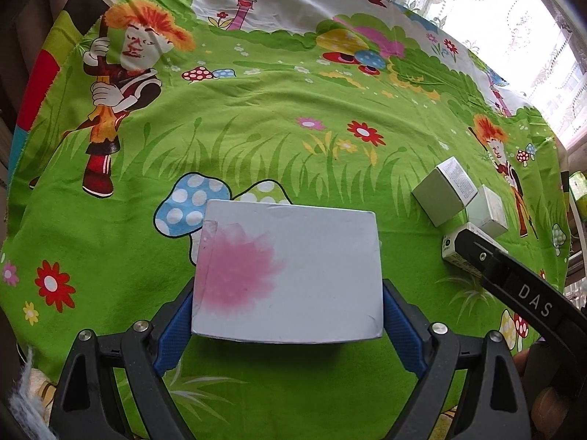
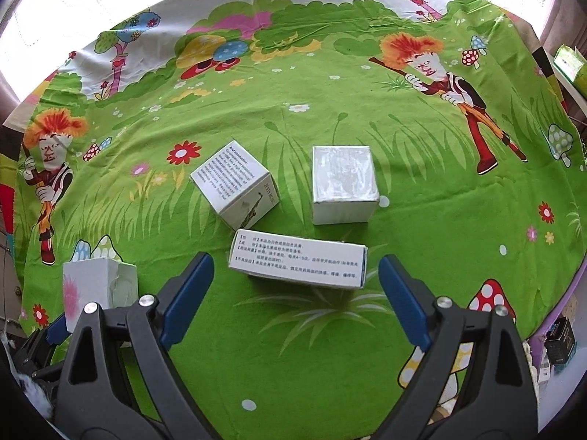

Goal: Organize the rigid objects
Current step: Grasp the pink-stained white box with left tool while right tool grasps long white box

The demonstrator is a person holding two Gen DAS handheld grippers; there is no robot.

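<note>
Left claw (image 1: 288, 330) grips the pink-stained white box (image 1: 290, 275) between its blue pads, above the green cartoon cloth (image 1: 256, 139). Right claw (image 2: 293, 300) hangs wide, empty, before the flat printed box (image 2: 299, 262); two cube boxes (image 2: 234, 185) (image 2: 343, 183) lie just beyond on the surface

The scene is lit brightly by daylight from the window (image 1: 495, 3), which is blown out to white behind the lace curtain. Only soft, short shadows are cast under the boxes. Strong fisheye bending and dark corners are seen at the edges; the centre is kept sharp.
</note>
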